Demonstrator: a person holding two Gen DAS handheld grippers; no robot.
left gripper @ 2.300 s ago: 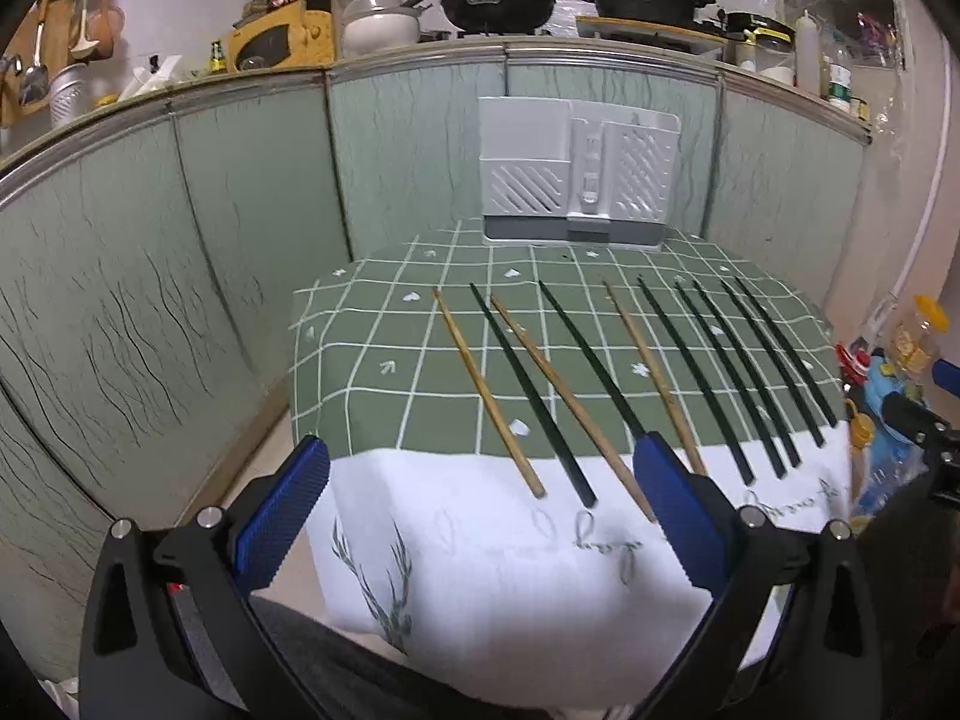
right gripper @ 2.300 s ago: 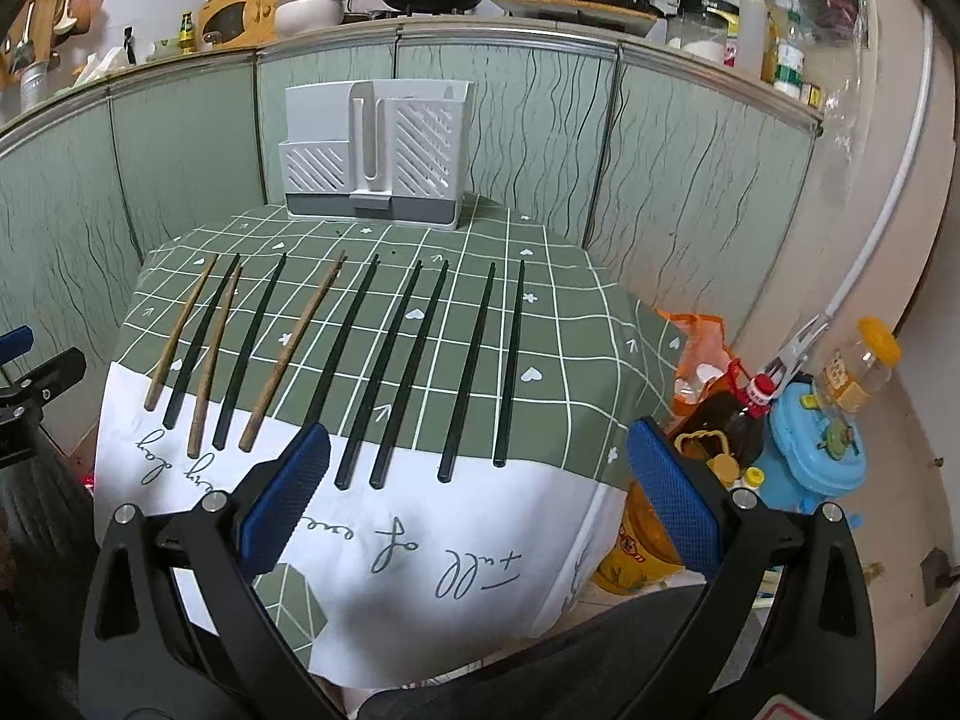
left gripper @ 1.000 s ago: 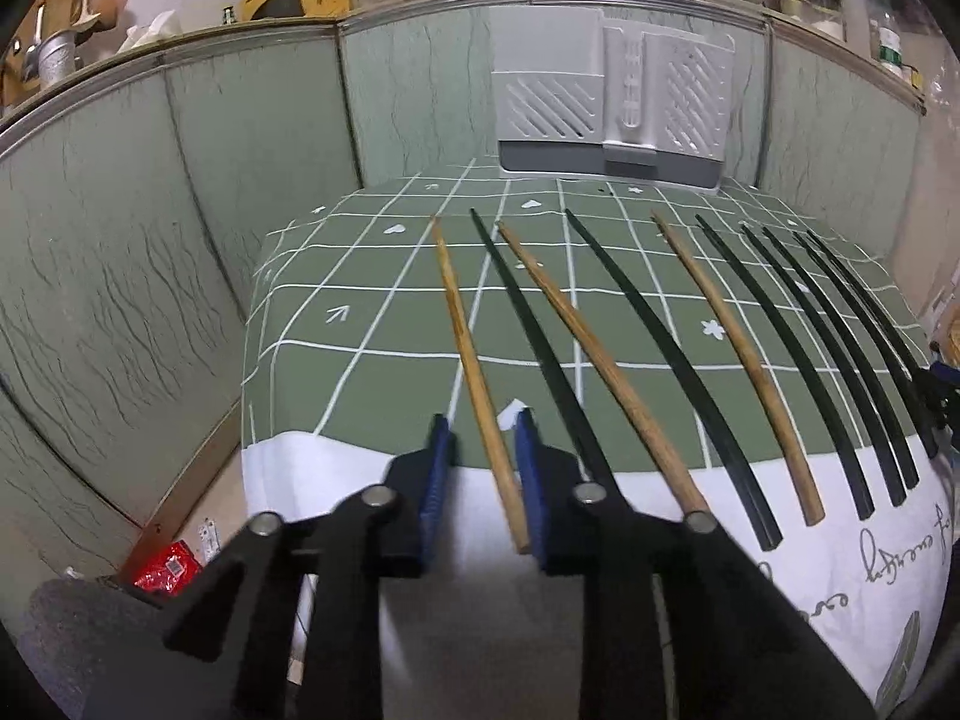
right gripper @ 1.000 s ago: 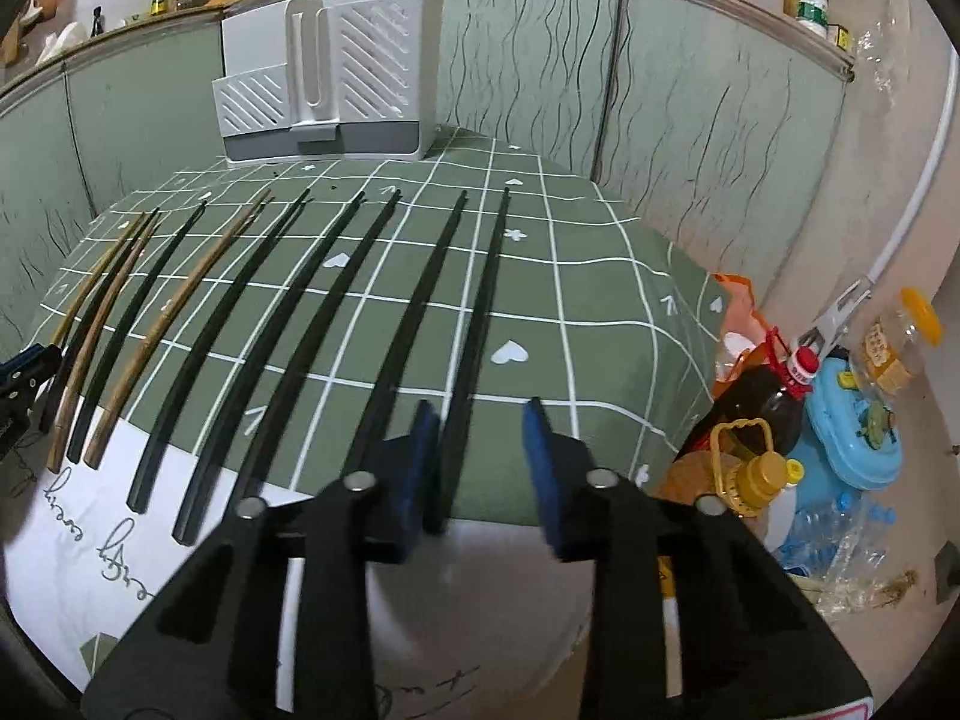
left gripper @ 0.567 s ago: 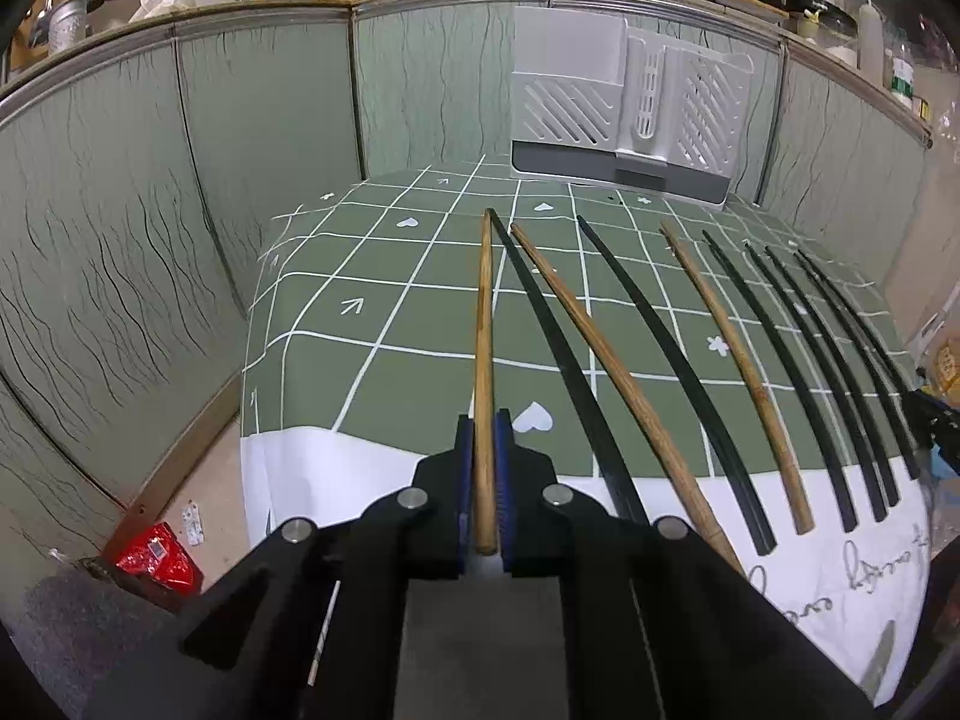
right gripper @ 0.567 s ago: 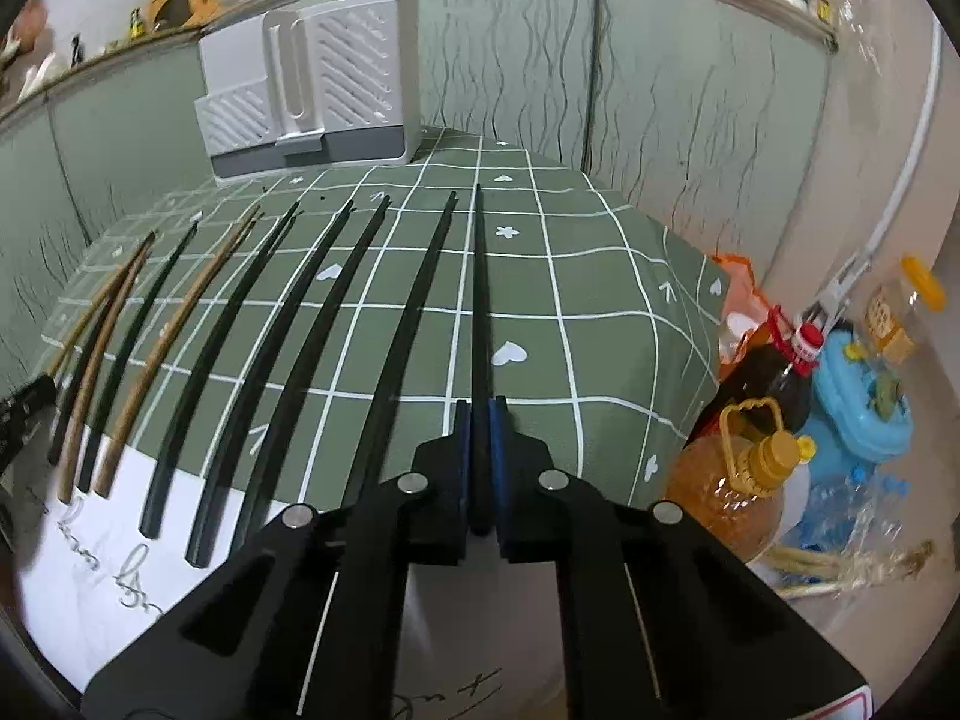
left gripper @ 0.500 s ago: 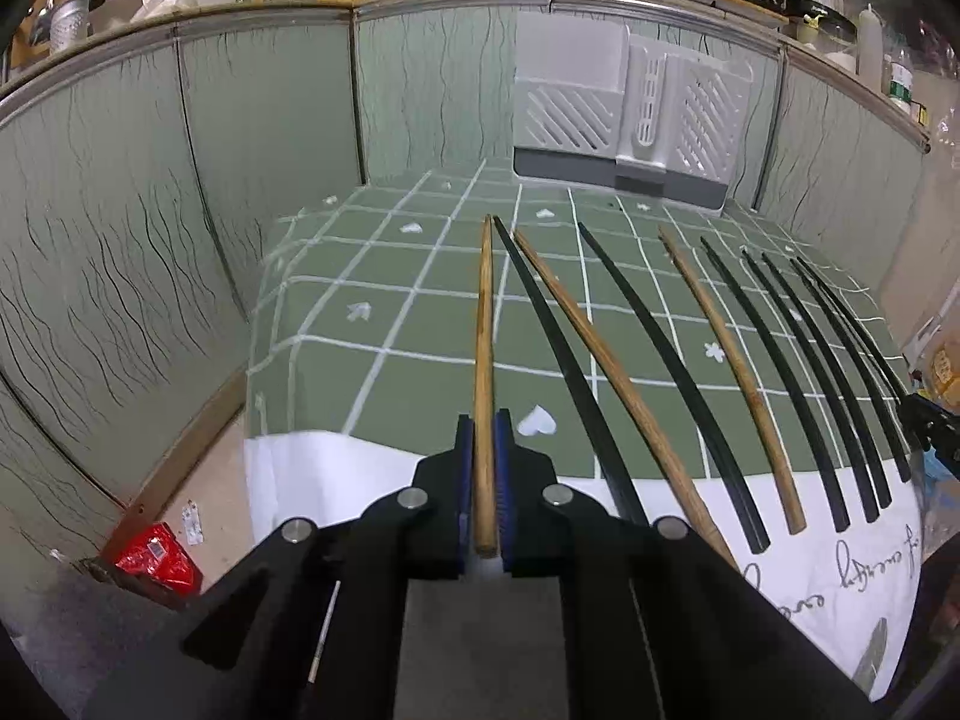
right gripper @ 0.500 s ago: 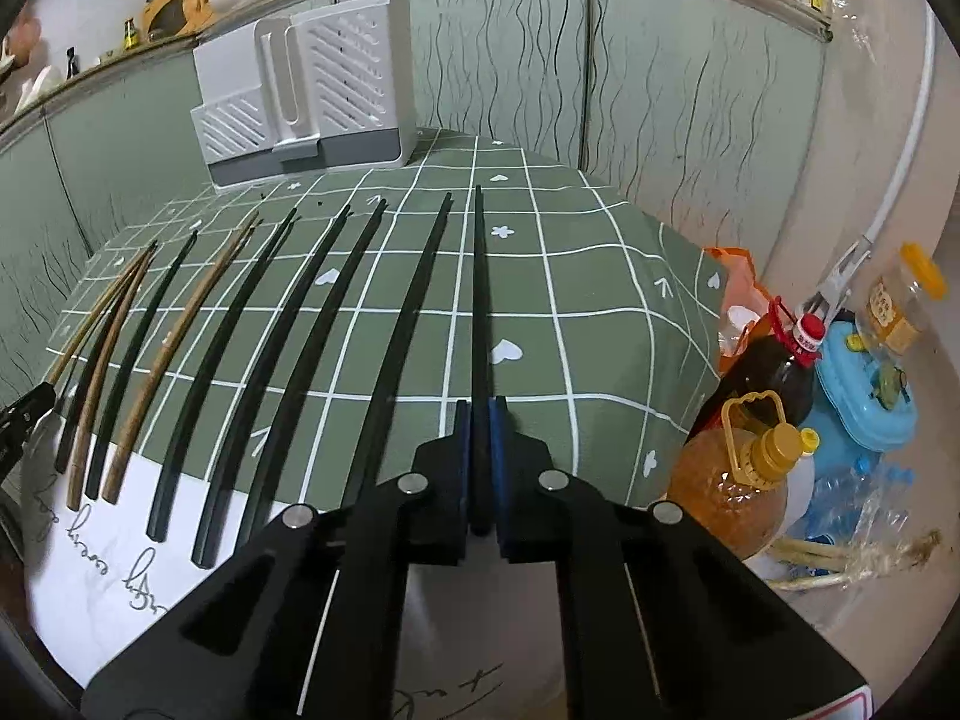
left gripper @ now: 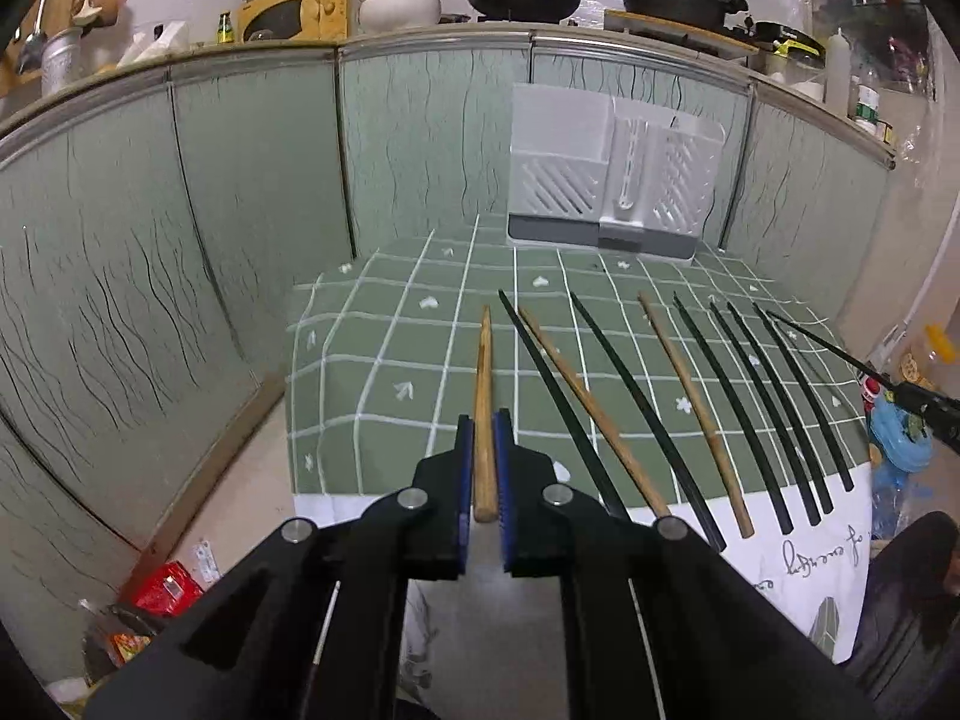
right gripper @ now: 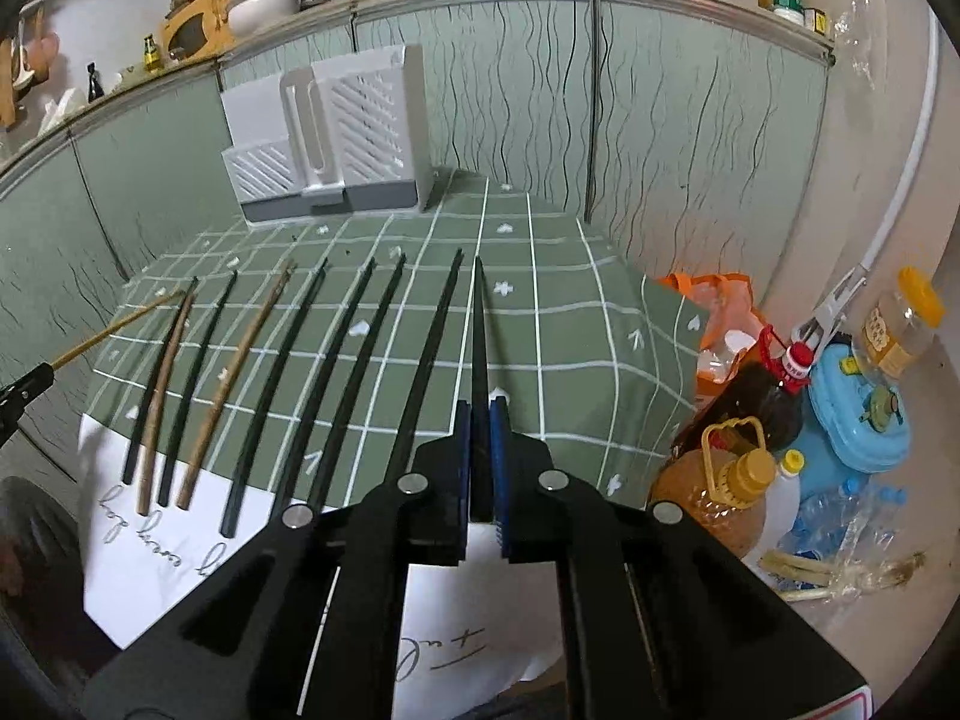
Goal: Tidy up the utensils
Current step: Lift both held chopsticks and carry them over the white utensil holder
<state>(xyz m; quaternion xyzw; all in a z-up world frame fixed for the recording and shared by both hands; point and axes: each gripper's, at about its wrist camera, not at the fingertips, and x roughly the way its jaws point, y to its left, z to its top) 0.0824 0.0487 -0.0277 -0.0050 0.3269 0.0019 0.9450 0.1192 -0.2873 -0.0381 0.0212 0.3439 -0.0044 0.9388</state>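
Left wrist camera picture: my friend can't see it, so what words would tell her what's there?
The left hand-held gripper is shut on a light brown wooden chopstick above a green checked tablecloth. More wooden and black chopsticks lie in a row to its right, and a white slotted plastic utensil holder stands behind.

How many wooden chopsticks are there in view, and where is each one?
3. The held chopstick is clamped in the left gripper. The middle wooden chopstick and the right wooden chopstick lie on the green cloth among black chopsticks. None seems hidden.
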